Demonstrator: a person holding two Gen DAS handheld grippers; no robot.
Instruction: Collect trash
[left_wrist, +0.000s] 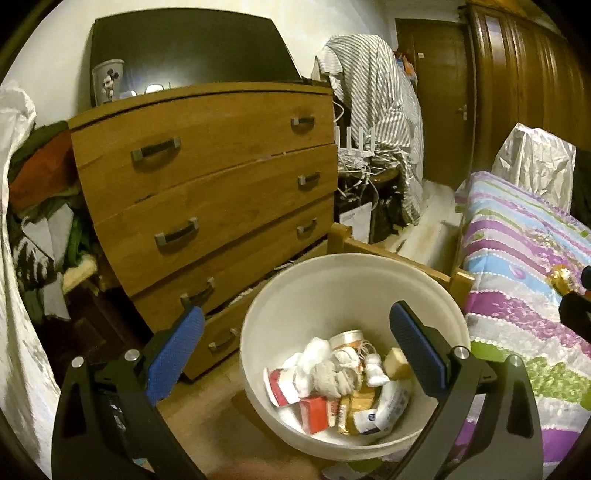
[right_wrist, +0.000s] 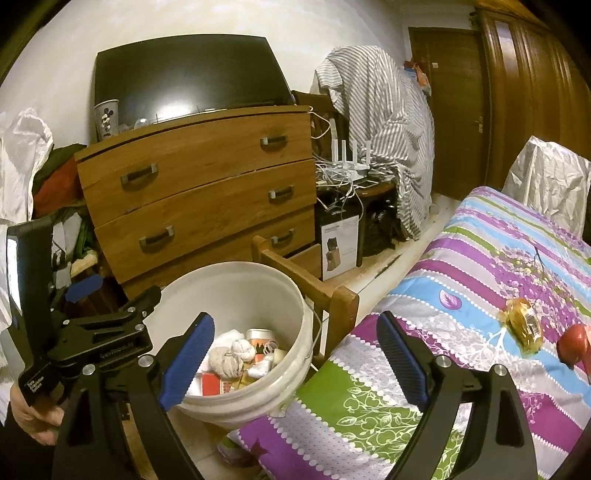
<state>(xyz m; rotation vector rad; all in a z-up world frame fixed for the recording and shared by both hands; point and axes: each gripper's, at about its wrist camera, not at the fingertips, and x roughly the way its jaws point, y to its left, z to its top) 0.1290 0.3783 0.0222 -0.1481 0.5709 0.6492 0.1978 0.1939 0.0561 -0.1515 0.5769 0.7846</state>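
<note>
Both grippers are wide open and empty. The left gripper (left_wrist: 295, 354) hangs over the bucket (left_wrist: 436, 295), which is partly filled with trash and sits on the floor beside the bed (right_wrist: 480, 258). The right gripper (right_wrist: 295, 362) sits above the bed edge. Looks like a between-pickups step: next grab is probably the gold wrapper (right_wrist: 522, 328) on the bed, so the right one needs to reach further right.

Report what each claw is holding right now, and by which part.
Nothing is held. The left claw hangs open above the white bucket; the right claw is open over the bedspread.
</note>
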